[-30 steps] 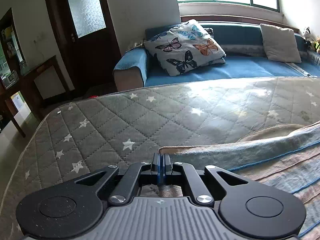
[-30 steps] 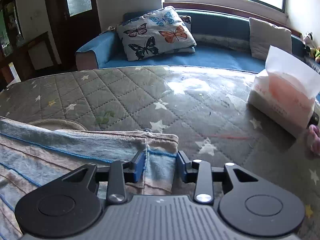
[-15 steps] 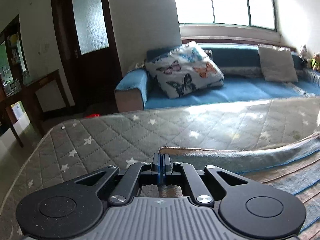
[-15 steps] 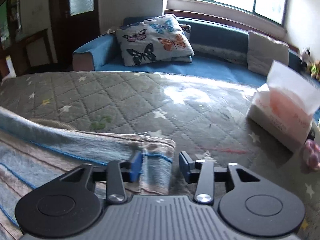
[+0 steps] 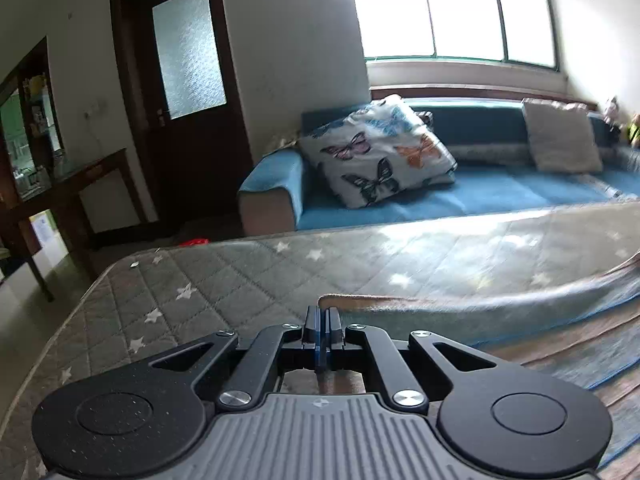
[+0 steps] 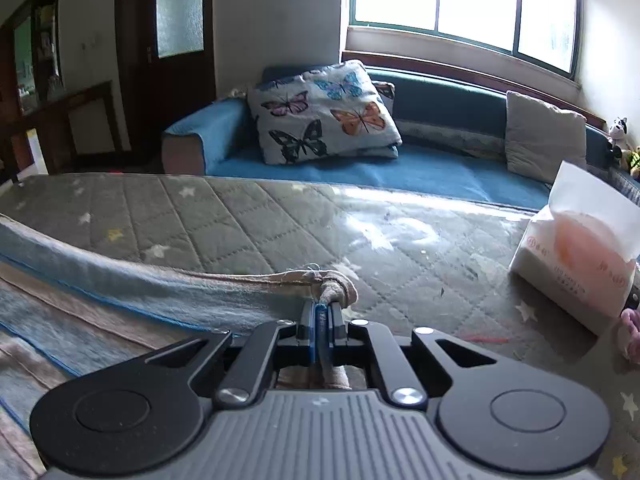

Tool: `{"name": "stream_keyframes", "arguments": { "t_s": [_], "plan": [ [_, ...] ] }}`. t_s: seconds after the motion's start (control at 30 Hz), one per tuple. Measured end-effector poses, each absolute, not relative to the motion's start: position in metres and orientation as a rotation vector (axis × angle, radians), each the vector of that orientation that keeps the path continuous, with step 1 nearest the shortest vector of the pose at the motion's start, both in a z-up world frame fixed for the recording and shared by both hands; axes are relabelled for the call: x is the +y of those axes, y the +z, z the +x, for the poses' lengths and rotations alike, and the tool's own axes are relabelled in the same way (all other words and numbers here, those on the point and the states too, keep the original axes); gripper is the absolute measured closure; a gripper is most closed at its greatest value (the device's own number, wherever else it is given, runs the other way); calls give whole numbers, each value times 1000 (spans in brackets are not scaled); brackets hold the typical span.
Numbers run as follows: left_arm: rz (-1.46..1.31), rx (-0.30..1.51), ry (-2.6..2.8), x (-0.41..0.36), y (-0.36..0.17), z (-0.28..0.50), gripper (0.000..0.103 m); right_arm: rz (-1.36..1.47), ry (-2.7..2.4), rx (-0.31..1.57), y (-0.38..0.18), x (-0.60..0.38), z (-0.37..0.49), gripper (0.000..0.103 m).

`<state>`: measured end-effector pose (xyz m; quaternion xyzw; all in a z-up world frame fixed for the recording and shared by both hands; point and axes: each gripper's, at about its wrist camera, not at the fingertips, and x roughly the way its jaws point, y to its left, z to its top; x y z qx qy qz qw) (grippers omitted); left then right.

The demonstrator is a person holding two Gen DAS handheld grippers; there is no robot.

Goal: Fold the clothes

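A striped blue and brown cloth (image 5: 480, 312) lies on the grey quilted star-print mattress (image 5: 240, 280). My left gripper (image 5: 322, 314) is shut on the cloth's near left corner, and the fabric edge runs off to the right from its tips. In the right wrist view the same cloth (image 6: 140, 284) stretches in from the left. My right gripper (image 6: 320, 312) is shut on its bunched right corner, which pokes out past the tips. The edge between the two corners looks lifted and taut over the mattress (image 6: 240, 216).
A white tissue pack (image 6: 576, 256) sits on the mattress at the right, with something pink (image 6: 630, 332) beside it. Behind the mattress stands a blue sofa (image 5: 480, 196) with a butterfly pillow (image 5: 376, 172). The mattress edge drops to the floor at the left.
The right jaws, which stood apart around the cloth's corner, have closed on it. Both views have tilted upward and the cloth's edge has risen a little. The left grip is unchanged.
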<state>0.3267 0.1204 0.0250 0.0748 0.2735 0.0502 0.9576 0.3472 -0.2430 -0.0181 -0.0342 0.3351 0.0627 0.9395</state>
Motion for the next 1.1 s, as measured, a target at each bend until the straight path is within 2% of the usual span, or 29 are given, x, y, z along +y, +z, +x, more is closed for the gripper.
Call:
{"name": "stream_keyframes", "arguments": {
  "t_s": [0.13, 0.3, 0.4, 0.43, 0.47, 0.53, 0.6, 0.93, 1.0, 1.1],
  "plan": [
    [173, 624, 118, 120, 5, 340, 100, -79, 121, 717, -27, -242, 354, 96],
    [188, 688, 146, 119, -6, 344, 94, -88, 109, 739, -22, -243, 356, 77],
    [191, 694, 143, 118, -4, 336, 77, -88, 127, 750, -15, -243, 346, 68],
    [199, 691, 140, 116, -2, 331, 64, -85, 140, 757, -14, -242, 342, 65],
    [208, 687, 137, 114, 1, 325, 58, -82, 153, 765, -12, -242, 338, 61],
    [228, 684, 111, 109, 6, 311, 58, -83, 181, 782, -10, -238, 329, 60],
    [238, 689, 83, 101, 8, 297, 54, -88, 215, 802, -10, -232, 318, 51],
    [342, 728, 2, 68, -4, 229, 43, -190, 350, 841, -12, -193, 245, 37],
    [357, 721, 7, 65, -5, 214, 41, -203, 373, 844, -12, -187, 228, 30],
    [365, 709, -5, 62, -5, 190, 33, -216, 412, 855, -12, -180, 200, 29]
  ]
}}
